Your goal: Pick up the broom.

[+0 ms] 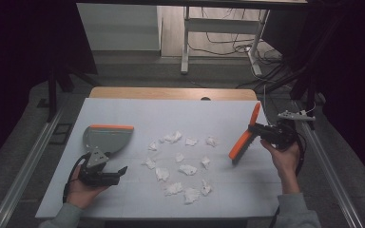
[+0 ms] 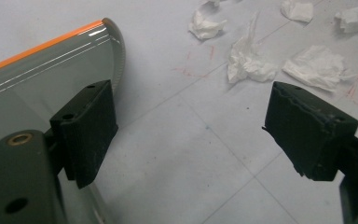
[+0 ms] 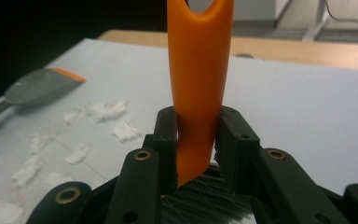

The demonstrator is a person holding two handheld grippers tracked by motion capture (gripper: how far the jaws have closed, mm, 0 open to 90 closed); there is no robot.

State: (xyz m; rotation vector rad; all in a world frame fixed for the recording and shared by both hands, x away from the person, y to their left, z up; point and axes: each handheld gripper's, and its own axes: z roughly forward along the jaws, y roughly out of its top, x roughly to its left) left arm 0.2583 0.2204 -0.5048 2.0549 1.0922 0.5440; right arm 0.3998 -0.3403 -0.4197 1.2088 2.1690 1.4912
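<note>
A: Your left gripper [image 1: 119,170] – what's it on?

B: Nothing. Jaws wide apart over bare table [image 1: 247,190], at the near-left. The dustpan [image 1: 105,138] lies just beyond it, grey w/ an orange edge, flat on the white top. In your left gripper view the pan [image 2: 37,79] sits behind the left jaw; can't tell if they touch.

A: And your right?

B: Right gripper [image 1: 256,129] is clamped on the brush [image 1: 245,135], jaws closed on the orange handle. Right gripper view shows the handle [image 3: 198,79] standing up between the jaws, dark bristles below. Brush is tilted, bristle end down near the table on the right side, handle tip pointing away from you.

A: Paper?

B: Crumpled white scraps [image 1: 187,169] scattered mid-table, btw pan and brush, well apart from both. A few show ahead of your left jaws [image 2: 249,65].
</note>
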